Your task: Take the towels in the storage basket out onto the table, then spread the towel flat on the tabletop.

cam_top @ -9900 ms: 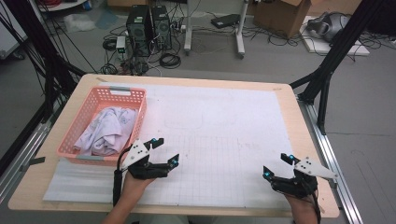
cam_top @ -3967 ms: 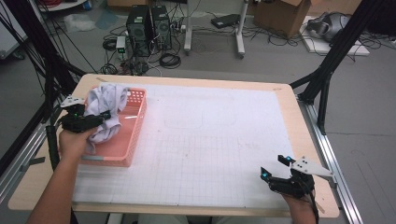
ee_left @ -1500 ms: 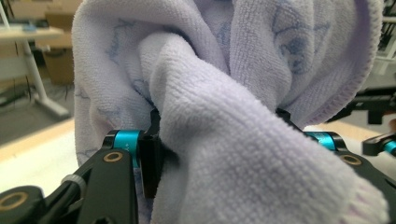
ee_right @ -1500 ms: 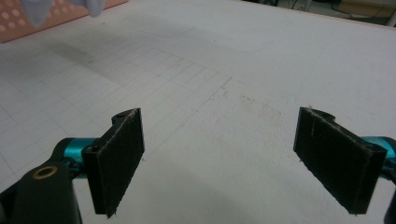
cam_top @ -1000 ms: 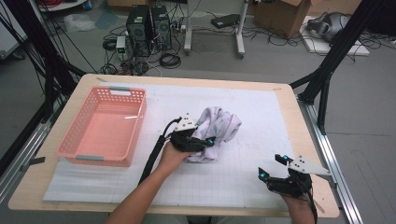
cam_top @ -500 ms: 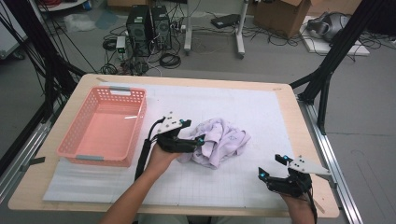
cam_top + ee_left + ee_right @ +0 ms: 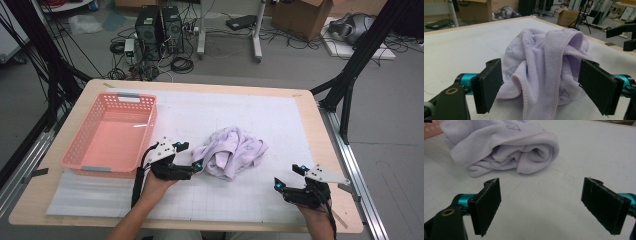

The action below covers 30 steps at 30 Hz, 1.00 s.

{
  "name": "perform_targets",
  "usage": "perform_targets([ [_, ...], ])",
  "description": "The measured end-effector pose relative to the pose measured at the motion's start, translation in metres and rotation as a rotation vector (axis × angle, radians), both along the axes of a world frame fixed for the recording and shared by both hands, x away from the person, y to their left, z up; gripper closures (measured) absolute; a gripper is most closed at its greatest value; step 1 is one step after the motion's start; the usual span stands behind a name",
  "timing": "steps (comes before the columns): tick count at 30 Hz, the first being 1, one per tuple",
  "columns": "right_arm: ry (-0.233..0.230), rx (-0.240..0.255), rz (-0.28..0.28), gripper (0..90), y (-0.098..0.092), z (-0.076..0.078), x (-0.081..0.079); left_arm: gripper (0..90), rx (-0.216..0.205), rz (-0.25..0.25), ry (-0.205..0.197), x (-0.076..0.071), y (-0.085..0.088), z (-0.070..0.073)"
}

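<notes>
Lilac towel (image 7: 231,156) lies crumpled mid-counter (image 7: 300,105), on the white gridded mat, right of the empty pink basket (image 7: 112,134). Left claw (image 7: 195,167) sits at the towel's left edge; its jaws have just been opening and now stand wide, cloth between the pads, not pinched. Right claw (image 7: 281,186) rests near the front-right corner, jaws apart, holding nothing.

Take the pink basket (image 7: 107,134) as your landmark: it sits empty on the white gridded mat (image 7: 260,117) covering the wooden table (image 7: 327,150). Beyond the basket, on the floor, you see two black computer towers (image 7: 160,27) amid tangled cables (image 7: 180,62), and far to its right a cardboard box (image 7: 300,12).
</notes>
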State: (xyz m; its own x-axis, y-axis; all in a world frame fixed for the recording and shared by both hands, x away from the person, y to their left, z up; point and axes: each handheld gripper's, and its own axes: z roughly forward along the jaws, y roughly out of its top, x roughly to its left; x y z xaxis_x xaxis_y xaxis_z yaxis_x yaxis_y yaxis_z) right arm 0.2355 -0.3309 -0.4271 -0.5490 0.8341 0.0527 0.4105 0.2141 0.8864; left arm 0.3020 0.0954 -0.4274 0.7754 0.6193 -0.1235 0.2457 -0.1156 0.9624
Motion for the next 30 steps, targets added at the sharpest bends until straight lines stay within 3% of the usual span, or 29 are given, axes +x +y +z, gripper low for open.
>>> perform_targets([
  [4, 0.010, 0.000, -0.009, 14.9, -0.002, -0.002, 0.003, 20.2, 0.013, -0.004, 0.009, -0.001, 0.001, -0.003],
  [8, 0.008, -0.005, -0.005, 14.9, -0.002, -0.002, 0.003, 20.4, -0.027, -0.004, 0.029, -0.002, 0.003, -0.003],
  [17, 0.014, -0.010, -0.001, 14.9, 0.000, -0.002, 0.003, 20.7, -0.025, 0.006, 0.029, -0.001, 0.005, -0.003],
  [21, 0.031, -0.017, -0.002, 14.9, 0.001, -0.004, 0.006, 27.3, -0.025, -0.009, 0.032, -0.001, 0.005, -0.003],
  [26, 0.049, -0.005, 0.011, 14.8, 0.010, -0.004, 0.015, 27.1, -0.009, -0.014, 0.051, 0.001, 0.003, -0.006],
  [30, 0.107, -0.030, 0.054, 15.0, 0.028, -0.006, 0.025, 28.0, 0.029, -0.023, 0.093, 0.003, 0.000, -0.009],
])
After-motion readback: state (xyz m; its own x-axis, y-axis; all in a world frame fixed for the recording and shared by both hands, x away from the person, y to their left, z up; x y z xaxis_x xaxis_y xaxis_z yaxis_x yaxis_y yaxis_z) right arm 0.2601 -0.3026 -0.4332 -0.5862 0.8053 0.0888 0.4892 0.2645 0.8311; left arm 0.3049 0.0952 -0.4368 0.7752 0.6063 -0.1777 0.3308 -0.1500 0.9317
